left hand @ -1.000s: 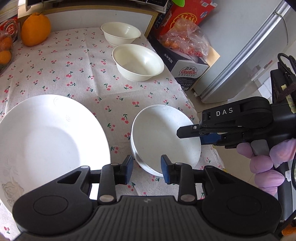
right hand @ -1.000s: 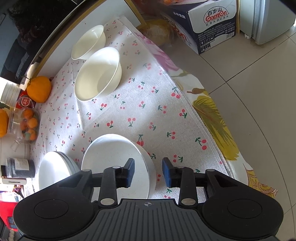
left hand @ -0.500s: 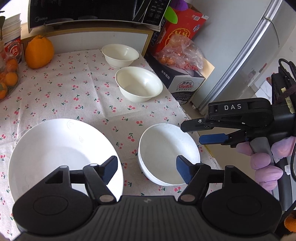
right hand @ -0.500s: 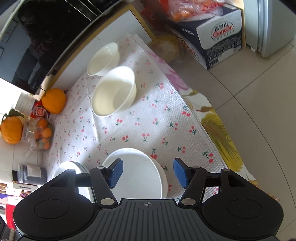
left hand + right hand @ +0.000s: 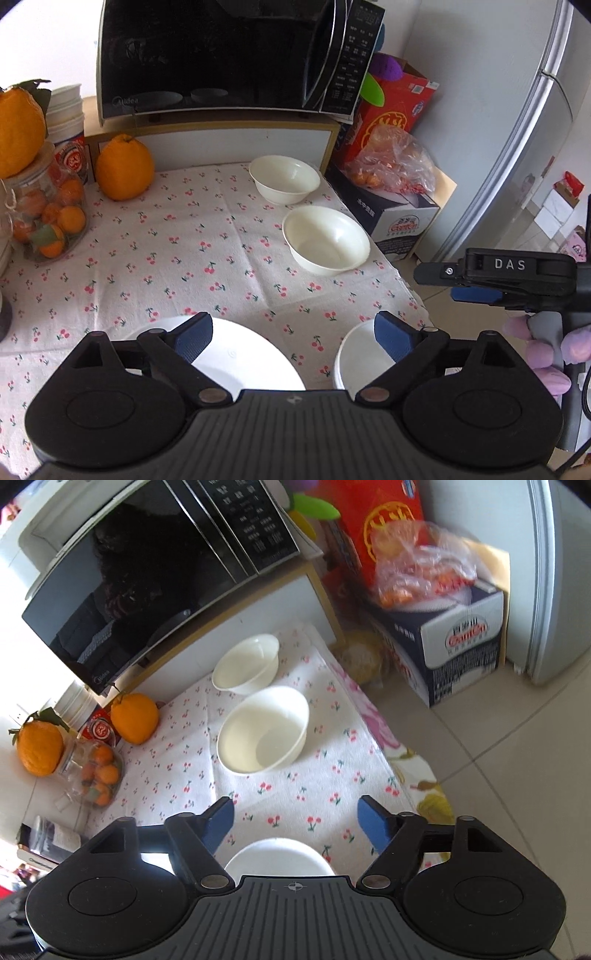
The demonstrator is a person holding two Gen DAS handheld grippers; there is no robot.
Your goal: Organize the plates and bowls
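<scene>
Two white bowls stand on the cherry-print tablecloth (image 5: 184, 251): a near bowl (image 5: 325, 240) (image 5: 263, 729) and a far bowl (image 5: 283, 184) (image 5: 245, 664). A large white plate (image 5: 243, 360) lies at the front left, and small stacked plates (image 5: 356, 354) (image 5: 279, 856) lie at the front right edge. My left gripper (image 5: 293, 338) is open and empty above and between the plates. My right gripper (image 5: 295, 821) is open and empty above the small plates; it also shows from the side in the left wrist view (image 5: 454, 282).
A black microwave (image 5: 229, 55) sits on a shelf at the back. Large oranges (image 5: 125, 172), a jar of small oranges (image 5: 48, 221) and cups stand at the left. Boxes and a bag of fruit (image 5: 391, 166) stand on the floor at the right, beside a fridge (image 5: 517, 147).
Both grippers opened wide, rose and pulled back from the small stacked plates, which stay on the table. The views tilted up toward the microwave.
</scene>
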